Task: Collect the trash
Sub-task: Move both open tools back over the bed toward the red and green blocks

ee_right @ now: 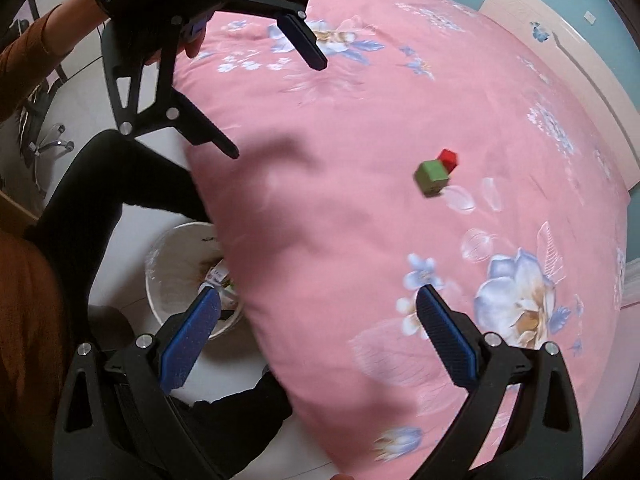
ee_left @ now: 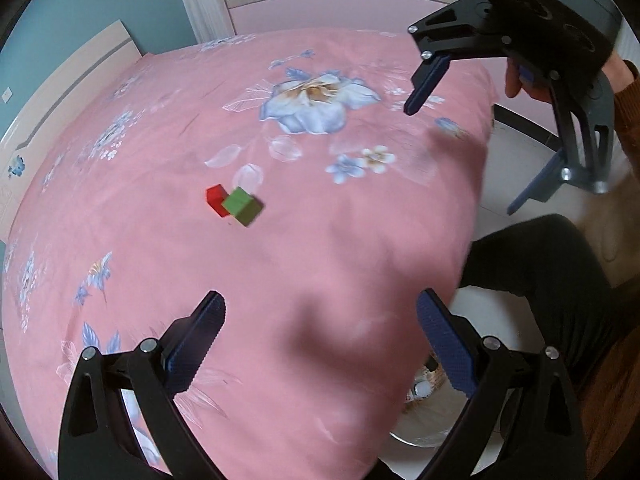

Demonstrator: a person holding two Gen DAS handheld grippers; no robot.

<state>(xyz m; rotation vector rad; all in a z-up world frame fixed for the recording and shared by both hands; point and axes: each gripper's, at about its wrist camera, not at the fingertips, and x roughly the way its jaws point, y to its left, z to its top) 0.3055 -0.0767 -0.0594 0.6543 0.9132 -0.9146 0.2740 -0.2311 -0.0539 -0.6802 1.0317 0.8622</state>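
- Green cube (ee_left: 242, 205) and red cube (ee_left: 215, 197) touching, mid-bed on pink floral bedspread (ee_left: 168, 248); nothing blocks them.
- Left gripper (ee_left: 320, 344) fingers spread wide, holding nothing, above the bed edge.
- Right gripper (ee_right: 318, 340) likewise spread, nothing held.
- White round bin (ee_right: 168, 276) with rubbish on the floor beside the bed, partly hidden by the bedspread overhang.
- Person's dark-trousered legs (ee_right: 108, 184) flank the bin.

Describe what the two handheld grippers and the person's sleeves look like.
Both the left gripper and right gripper have black triangulated frames with cut-outs and silver pivot bolts. Their fingers carry dark blue ribbed pads. Seen from the left wrist, the right one has a grey-blue rounded housing. The person wears rust-orange sleeves.
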